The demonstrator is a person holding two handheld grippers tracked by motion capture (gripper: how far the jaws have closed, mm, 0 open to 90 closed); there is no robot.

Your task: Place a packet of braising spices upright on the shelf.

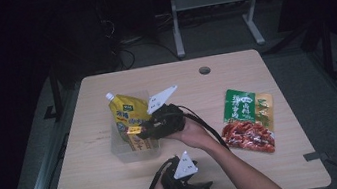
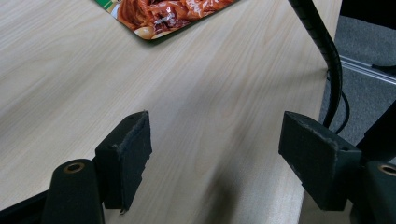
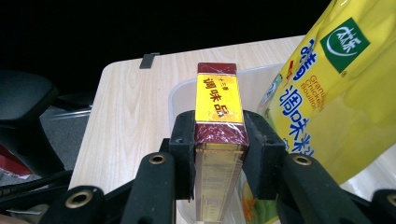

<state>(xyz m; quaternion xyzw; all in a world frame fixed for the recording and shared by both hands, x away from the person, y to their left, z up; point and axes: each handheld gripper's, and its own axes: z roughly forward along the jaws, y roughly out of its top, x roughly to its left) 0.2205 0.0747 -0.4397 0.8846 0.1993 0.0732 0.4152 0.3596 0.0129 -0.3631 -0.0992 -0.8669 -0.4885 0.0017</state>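
Note:
My right gripper [image 3: 218, 140] is shut on a narrow red-and-yellow seasoning box [image 3: 218, 100], its pads pressing both long sides. In the high view this right gripper [image 1: 147, 128] holds the seasoning box [image 1: 131, 129] over a clear plastic bin [image 1: 119, 150]. A yellow spouted bouillon pouch [image 1: 129, 113] stands in the bin, and the bouillon pouch [image 3: 336, 88] rises just right of the box. My left gripper [image 2: 215, 154] stands open above bare wood near the table's front edge, and in the high view the left gripper [image 1: 205, 188] points right.
A green-and-red snack packet [image 1: 248, 120] lies flat on the right half of the table [image 1: 94, 186]; its corner [image 2: 163, 16] lies ahead of my left gripper. A black cable [image 2: 327, 56] hangs over the table edge. A round cable hole [image 1: 204, 70] sits at the back.

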